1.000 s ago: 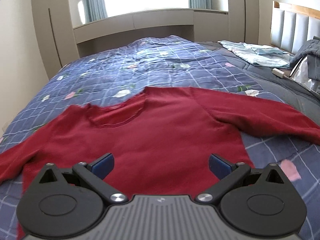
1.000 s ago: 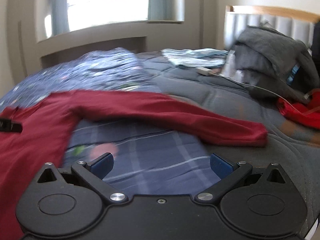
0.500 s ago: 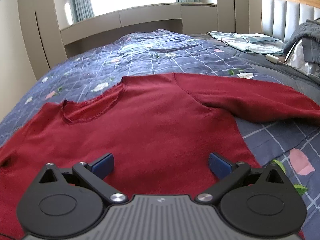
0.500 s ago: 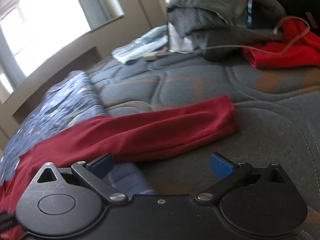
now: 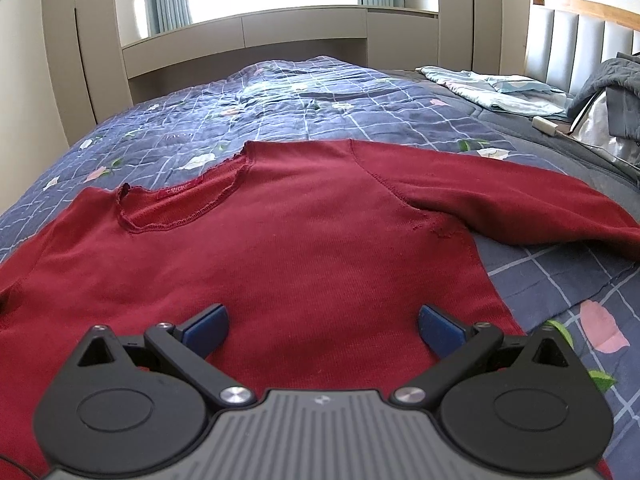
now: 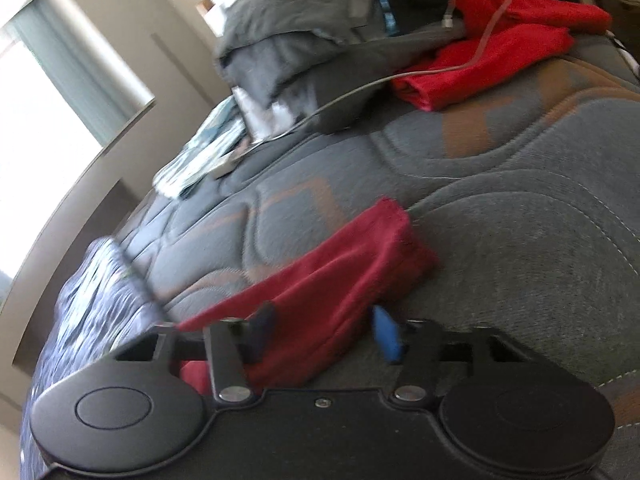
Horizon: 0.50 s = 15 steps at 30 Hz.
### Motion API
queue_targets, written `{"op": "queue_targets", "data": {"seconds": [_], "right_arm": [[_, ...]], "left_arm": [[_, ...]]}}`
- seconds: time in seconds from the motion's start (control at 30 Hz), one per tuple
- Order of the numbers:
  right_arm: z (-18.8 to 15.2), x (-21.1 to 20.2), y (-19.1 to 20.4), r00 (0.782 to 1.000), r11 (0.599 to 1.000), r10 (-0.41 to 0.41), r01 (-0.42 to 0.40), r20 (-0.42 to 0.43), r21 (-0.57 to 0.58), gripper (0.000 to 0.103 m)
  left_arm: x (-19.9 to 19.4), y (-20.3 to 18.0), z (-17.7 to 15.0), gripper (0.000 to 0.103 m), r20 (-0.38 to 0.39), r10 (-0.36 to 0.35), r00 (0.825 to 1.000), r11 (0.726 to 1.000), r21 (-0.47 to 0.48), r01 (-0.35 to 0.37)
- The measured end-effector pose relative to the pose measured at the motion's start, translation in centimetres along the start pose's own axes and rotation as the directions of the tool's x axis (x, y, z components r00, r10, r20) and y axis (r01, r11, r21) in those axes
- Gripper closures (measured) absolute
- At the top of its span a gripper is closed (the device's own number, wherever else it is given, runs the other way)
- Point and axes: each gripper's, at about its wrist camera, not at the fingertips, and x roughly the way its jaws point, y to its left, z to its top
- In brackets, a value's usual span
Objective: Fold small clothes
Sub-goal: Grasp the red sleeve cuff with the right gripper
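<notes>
Two grippers are working over a dark red long-sleeved top that is lying spread, neckline away from the person, on a blue checked floral quilt. Its right sleeve is stretching off the quilt onto the grey padded mattress cover, cuff end farthest out.

In the left wrist view the left gripper is hovering low over the lower body of the top with its blue pads spread wide and nothing between them; whether they are touching the cloth cannot be told.

In the right wrist view, which is blurred and tilted, the right gripper is straddling the sleeve short of the cuff. Its jaws are standing only partly apart, with red cloth lying between them, but a gap is showing beside the blue pad, so a firm pinch cannot be confirmed.

Judging from this, the step in hand is taking the sleeve to fold it across the chest. Doing it well probably means catching both layers of the sleeve squarely, lifting only enough to clear the mattress cover, and carrying the cuff inward so the crease falls along the shoulder seam. The left gripper would likely be helping most by pressing the body down, since this thin knit looks prone to dragging and bunching.

A grey cable and a brighter red garment are lying well apart, near the folded grey bedding.
</notes>
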Motion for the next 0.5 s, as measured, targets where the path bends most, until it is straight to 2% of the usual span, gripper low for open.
{"op": "queue_targets", "data": {"seconds": [0.03, 0.1, 0.2, 0.3, 0.5], "right_arm": [[0.1, 0.1, -0.2, 1.000, 1.000, -0.008, 0.008, 0.006, 0.017, 0.066], [0.1, 0.2, -0.5, 1.000, 0.999, -0.024, 0.024, 0.012, 0.037, 0.086], [0.2, 0.6, -0.8, 1.000, 0.998, -0.016, 0.015, 0.009, 0.063, 0.095], [0.5, 0.4, -0.9, 1.000, 0.998, 0.006, -0.007, 0.016, 0.064, 0.096], [1.7, -0.5, 1.0, 0.997, 0.999, 0.036, -0.035, 0.063, -0.017, 0.097]], "left_arm": [[0.0, 0.0, 0.0, 0.000, 0.000, 0.001, 1.000, 1.000, 0.001, -0.001], [0.0, 0.0, 0.1, 0.000, -0.004, 0.001, 1.000, 1.000, 0.002, -0.001], [-0.1, 0.6, 0.6, 0.001, -0.027, -0.027, 0.999, 1.000, -0.002, 0.027], [-0.3, 1.5, 1.4, 0.000, -0.044, -0.052, 0.998, 0.999, 0.008, 0.053], [-1.6, 5.0, 3.2, 0.000, -0.047, -0.091, 0.995, 0.993, -0.085, 0.087]]}}
